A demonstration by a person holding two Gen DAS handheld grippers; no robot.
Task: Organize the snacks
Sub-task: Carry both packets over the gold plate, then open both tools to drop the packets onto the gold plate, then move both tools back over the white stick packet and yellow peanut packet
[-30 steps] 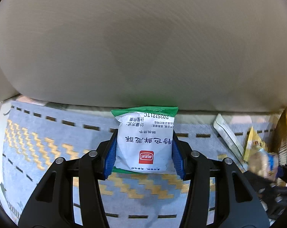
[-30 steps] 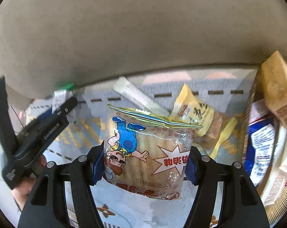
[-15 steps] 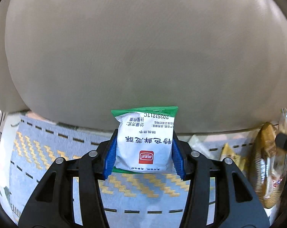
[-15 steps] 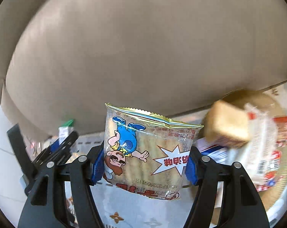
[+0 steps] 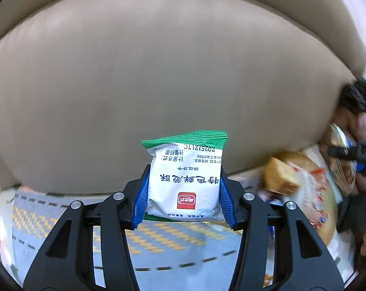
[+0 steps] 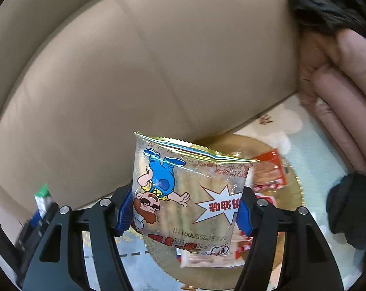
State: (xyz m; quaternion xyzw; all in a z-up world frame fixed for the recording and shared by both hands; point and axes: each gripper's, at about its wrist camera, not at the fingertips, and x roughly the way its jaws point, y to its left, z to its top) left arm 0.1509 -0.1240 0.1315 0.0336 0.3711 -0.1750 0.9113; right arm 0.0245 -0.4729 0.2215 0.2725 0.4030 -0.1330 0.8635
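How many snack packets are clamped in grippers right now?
2. The white-and-green packet sits in the left gripper; the clear cartoon packet sits in the right gripper. More snacks lie on the gold plate.

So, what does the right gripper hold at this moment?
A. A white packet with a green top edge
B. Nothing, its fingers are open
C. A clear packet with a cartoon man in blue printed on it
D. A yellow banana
C: in the right wrist view, the right gripper is closed on the clear packet with the cartoon man, which sits clamped between its two blue fingers, above the golden tray.
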